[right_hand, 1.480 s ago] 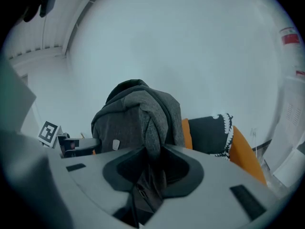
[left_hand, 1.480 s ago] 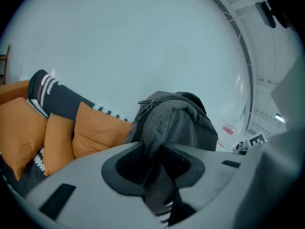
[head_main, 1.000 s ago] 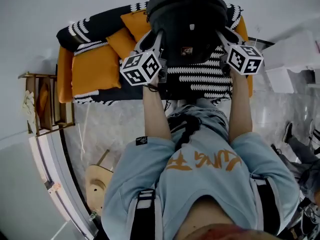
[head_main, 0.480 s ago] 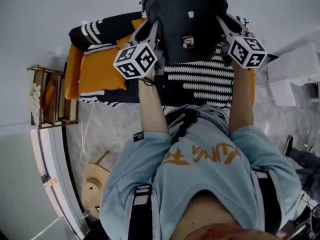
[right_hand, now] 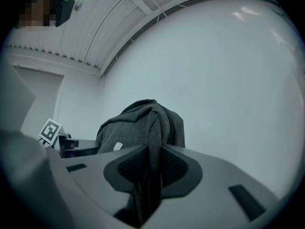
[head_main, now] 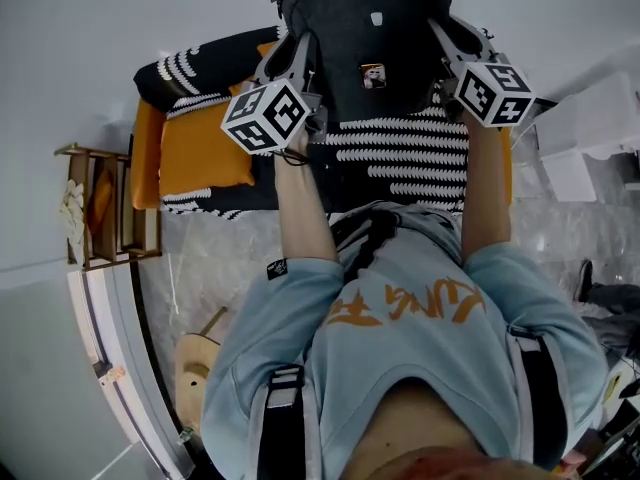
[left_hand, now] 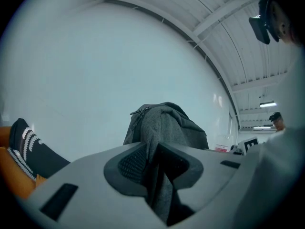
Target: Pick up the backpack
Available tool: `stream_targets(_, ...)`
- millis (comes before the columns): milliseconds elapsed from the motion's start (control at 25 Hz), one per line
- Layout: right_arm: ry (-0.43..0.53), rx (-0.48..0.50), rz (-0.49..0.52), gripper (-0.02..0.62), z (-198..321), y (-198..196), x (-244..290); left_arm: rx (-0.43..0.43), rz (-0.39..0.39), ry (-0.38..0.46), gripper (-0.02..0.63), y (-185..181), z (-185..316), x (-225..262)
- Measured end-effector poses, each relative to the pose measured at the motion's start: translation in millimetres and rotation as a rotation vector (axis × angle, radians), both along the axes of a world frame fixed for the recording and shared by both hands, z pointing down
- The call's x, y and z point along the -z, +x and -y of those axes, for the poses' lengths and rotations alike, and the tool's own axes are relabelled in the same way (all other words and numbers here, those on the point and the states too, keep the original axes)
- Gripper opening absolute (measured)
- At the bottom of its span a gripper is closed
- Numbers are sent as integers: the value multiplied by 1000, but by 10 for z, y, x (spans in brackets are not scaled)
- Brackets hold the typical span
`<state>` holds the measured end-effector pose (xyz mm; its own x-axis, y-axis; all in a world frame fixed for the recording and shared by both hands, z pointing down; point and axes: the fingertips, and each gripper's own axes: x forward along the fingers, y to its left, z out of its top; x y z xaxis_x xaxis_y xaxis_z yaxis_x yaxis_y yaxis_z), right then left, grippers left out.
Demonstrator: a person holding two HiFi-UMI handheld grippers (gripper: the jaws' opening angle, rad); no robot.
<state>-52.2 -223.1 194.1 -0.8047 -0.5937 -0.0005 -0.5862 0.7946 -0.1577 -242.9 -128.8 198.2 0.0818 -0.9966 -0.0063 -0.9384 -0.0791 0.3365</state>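
Observation:
A dark grey backpack (head_main: pixel 370 38) hangs above the sofa, held up from both sides. My left gripper (head_main: pixel 300 56) pinches its left side; in the left gripper view grey fabric (left_hand: pixel 167 123) is pressed between the pads (left_hand: pixel 136 161), and the jaws are still closing on it. At the backpack's right side, my right gripper (head_main: pixel 447 40) is shut on it as well. The right gripper view shows a fold of the backpack (right_hand: pixel 138 120) squeezed between that gripper's pads (right_hand: pixel 174 166). Both grippers point level toward a white wall.
Below the backpack stands a sofa with orange cushions (head_main: pixel 195 148) and a black-and-white striped blanket (head_main: pixel 400 158). A wooden rack (head_main: pixel 100 208) stands at the left, a wooden stool (head_main: pixel 200 368) lower left, and white boxes (head_main: pixel 590 128) at the right.
Both grippers have risen with the backpack between them, so it sits higher and nearer the frame's top. Since half a second ago it has hardly moved.

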Motion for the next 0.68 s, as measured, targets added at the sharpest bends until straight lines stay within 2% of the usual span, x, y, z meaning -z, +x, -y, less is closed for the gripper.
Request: stream_targets(680,-18,-33,-6,97,6,252,-105,-43,-33,-10,95,204,96,-153)
